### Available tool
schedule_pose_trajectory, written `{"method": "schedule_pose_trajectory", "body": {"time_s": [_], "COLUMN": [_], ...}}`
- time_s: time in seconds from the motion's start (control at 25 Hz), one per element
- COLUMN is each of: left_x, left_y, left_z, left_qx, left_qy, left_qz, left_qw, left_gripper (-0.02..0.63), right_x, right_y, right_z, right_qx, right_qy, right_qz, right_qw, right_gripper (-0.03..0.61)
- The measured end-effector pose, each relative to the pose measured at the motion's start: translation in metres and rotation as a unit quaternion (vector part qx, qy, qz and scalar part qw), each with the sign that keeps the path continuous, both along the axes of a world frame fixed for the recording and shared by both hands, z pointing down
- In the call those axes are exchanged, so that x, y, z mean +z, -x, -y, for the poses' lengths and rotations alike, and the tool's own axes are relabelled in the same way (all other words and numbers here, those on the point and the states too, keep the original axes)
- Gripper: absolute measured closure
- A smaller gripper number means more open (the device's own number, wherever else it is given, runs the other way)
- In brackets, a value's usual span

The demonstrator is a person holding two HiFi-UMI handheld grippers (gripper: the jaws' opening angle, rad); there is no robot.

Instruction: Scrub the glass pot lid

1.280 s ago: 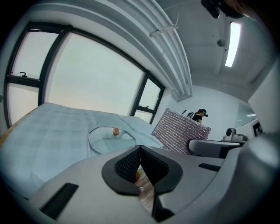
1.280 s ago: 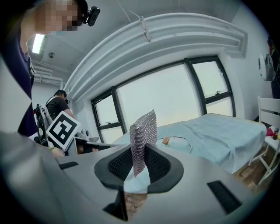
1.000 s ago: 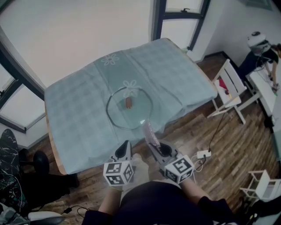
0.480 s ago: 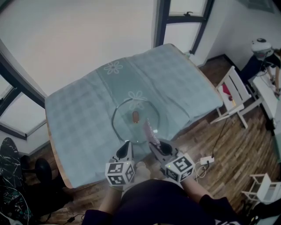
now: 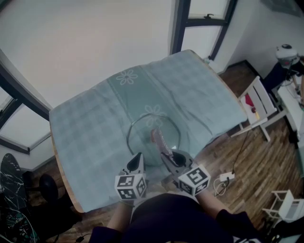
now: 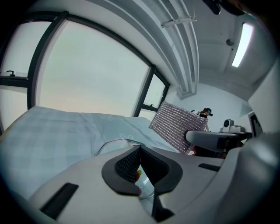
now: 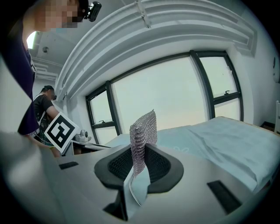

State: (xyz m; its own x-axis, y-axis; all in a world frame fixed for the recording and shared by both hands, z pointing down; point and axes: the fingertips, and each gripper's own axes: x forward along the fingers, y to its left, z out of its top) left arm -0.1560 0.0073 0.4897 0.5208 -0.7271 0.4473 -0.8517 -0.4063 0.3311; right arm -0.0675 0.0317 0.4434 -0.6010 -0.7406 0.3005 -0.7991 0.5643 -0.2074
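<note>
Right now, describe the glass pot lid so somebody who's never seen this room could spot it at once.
Find the table under a pale blue-green checked cloth. Toward its near edge lies the glass pot lid: a clear disc with a thin metal rim and a small brown centre knob. It is the only object resting on the cloth.

bare tablecloth lies open all round the glass lid; a white chair stands well off right.

place: office-like room | cues: tall windows, wood floor, cloth-covered table, white chair
</note>
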Motion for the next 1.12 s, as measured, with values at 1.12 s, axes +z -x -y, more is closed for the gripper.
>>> {"method": "schedule_pose_trajectory", "body": {"time_s": [1.12], "left_x": [0.038], "left_y": [0.026], "left_z": [0.051], "left_qx": [-0.059], "left_qy": [0.041], "left_qz": [-0.007], "left_qw": [0.9974], "left_gripper": [0.611], "right_x": [0.035], "right_y": [0.007], "right_z": [0.112], "right_qx": [-0.015], "right_qy": [0.026], "right_qz": [-0.047], "right_qw": [0.998], "right_gripper": [0.505]}}
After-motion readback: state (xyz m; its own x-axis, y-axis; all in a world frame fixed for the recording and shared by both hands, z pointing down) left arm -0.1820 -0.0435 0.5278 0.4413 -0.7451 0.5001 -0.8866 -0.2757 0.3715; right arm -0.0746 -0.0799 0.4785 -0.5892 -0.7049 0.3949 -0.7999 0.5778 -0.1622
